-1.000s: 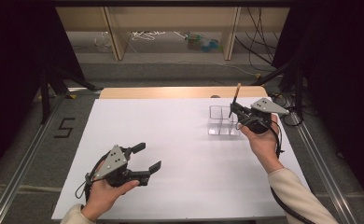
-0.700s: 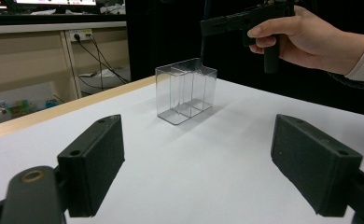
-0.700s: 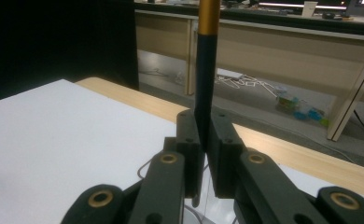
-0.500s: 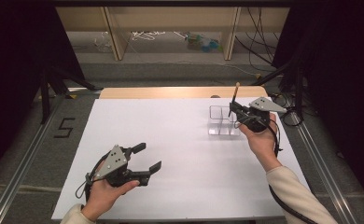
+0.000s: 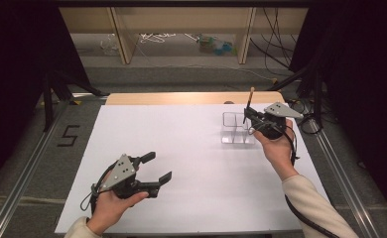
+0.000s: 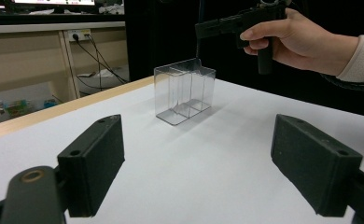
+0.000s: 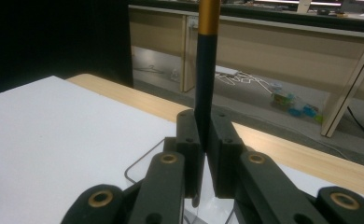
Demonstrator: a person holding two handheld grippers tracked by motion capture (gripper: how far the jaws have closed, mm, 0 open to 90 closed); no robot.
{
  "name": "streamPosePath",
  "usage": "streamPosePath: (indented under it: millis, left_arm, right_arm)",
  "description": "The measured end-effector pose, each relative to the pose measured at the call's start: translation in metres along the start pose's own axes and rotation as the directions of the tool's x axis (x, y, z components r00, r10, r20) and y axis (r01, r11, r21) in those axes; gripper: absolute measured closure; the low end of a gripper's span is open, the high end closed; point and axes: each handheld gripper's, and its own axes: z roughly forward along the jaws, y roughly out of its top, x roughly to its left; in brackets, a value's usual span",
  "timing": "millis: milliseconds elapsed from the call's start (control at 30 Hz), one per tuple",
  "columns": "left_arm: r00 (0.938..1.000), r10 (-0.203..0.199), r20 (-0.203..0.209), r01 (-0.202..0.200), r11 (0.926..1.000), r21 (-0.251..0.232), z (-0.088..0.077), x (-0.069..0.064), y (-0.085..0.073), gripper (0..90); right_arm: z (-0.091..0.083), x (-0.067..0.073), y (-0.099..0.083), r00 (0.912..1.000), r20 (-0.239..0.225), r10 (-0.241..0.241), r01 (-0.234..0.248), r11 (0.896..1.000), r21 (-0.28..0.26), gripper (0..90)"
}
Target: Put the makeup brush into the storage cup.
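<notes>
The right tongs [image 5: 247, 115] were pinched tight on a slim dark pen with a gold upper end [image 7: 205, 70], holding it upright just above the clear plastic organizer [image 5: 237, 128], which stood on the far right part of the white surface [image 5: 191, 144]. From the left gripper view, the pen's lower tip [image 6: 198, 49] hung right at the organizer's [image 6: 185, 89] top rim. The left tongs [image 5: 157, 167] sat low near the front left of the surface, well apart from the box, their jaws spread wide with nothing between them.
</notes>
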Motion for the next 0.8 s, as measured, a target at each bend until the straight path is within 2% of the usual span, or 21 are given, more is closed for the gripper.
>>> streamPosePath:
  millis: [200,333,367,400,567,633,667,800]
  left_arm:
    - [1.0000,0.001,0.000,-0.001,1.0000,0.002,-0.0001,-0.0003,0.0001,17.1]
    - [1.0000,0.000,-0.001,0.000,1.0000,0.001,0.0000,-0.0001,0.0000,17.0]
    - [1.0000,0.001,-0.001,-0.001,1.0000,0.000,0.0000,0.0000,0.0001,17.1]
    - [1.0000,0.001,0.000,-0.001,1.0000,0.000,-0.0001,0.0000,0.0001,17.1]
    - [1.0000,0.003,-0.001,-0.003,1.0000,0.001,-0.0002,-0.0001,0.0002,17.1]
    - [1.0000,0.002,0.000,-0.002,1.0000,0.000,-0.0002,0.0001,0.0001,17.1]
    - [1.0000,0.001,-0.001,-0.001,1.0000,0.000,-0.0002,0.0003,0.0001,17.1]
    - [1.0000,0.003,-0.001,-0.003,1.0000,0.001,-0.0003,0.0003,0.0001,17.1]
  right_arm:
    - [0.0015,0.0005,-0.0001,1.0000,0.004,0.006,-0.006,1.000,0.000,84.3]
    - [0.0027,-0.0006,-0.0003,1.0000,0.005,-0.007,0.007,1.000,0.006,84.3]
    - [0.0028,0.0001,-0.0006,0.9999,-0.003,0.012,-0.012,1.000,0.013,84.3]
    - [0.0038,-0.0008,-0.0008,1.0000,0.005,0.000,0.000,1.000,0.002,84.2]
    - [0.0047,-0.0012,-0.0010,1.0000,0.000,0.003,-0.003,1.000,0.020,84.2]
    - [0.0059,-0.0031,-0.0011,0.9998,0.011,-0.018,0.018,1.000,-0.002,84.2]
    - [0.0058,-0.0025,-0.0012,1.0000,0.007,-0.004,0.004,1.000,0.008,84.2]
    - [0.0072,-0.0027,-0.0024,1.0000,0.004,-0.005,0.005,1.000,0.016,84.2]
